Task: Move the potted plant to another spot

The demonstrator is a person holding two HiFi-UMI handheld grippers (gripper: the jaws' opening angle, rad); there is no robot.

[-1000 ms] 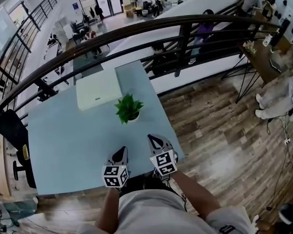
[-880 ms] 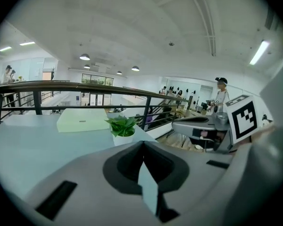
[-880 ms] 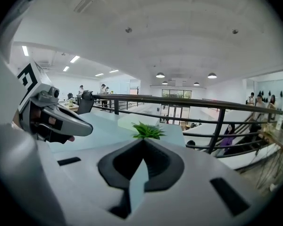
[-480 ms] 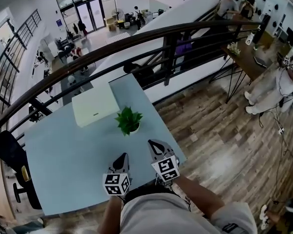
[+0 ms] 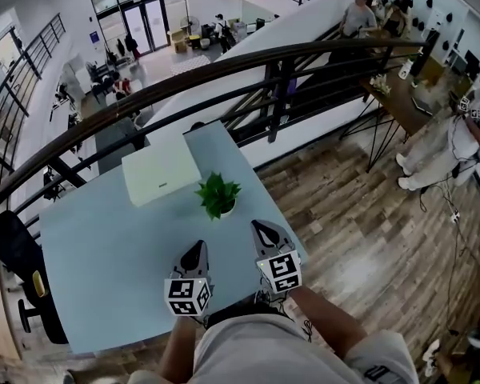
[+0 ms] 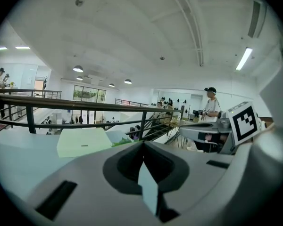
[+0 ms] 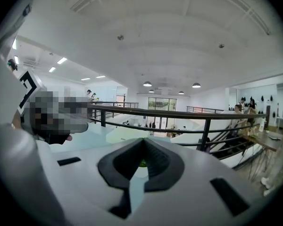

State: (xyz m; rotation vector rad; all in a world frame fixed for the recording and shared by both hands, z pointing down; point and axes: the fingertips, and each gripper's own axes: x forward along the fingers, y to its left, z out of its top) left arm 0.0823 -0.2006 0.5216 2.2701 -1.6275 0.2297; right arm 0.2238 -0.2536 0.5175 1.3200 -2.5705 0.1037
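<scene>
A small potted plant (image 5: pixel 218 195), green leaves in a white pot, stands on the pale blue table (image 5: pixel 104 254) near its right edge. Both grippers hover above the table's front edge, short of the plant and apart from it. My left gripper (image 5: pixel 195 249) is shut and empty, a little left of the plant's line. My right gripper (image 5: pixel 260 229) is also shut with nothing in it, closer to the plant. In the left gripper view the left gripper (image 6: pixel 142 143) has leaves of the plant (image 6: pixel 125 141) peeking just beyond its tips. In the right gripper view the right gripper (image 7: pixel 143 140) shows a speck of the plant (image 7: pixel 142 163) through the gap behind its tips.
A flat white box (image 5: pixel 160 172) lies behind the plant at the table's far side. A dark curved railing (image 5: pixel 224 58) runs just past the table. Wood floor and a person (image 5: pixel 440 146) are to the right; a black chair (image 5: pixel 16 214) stands at the left.
Both grippers have risen a little above the front edge and stay shut. The plant has not moved on the table.
</scene>
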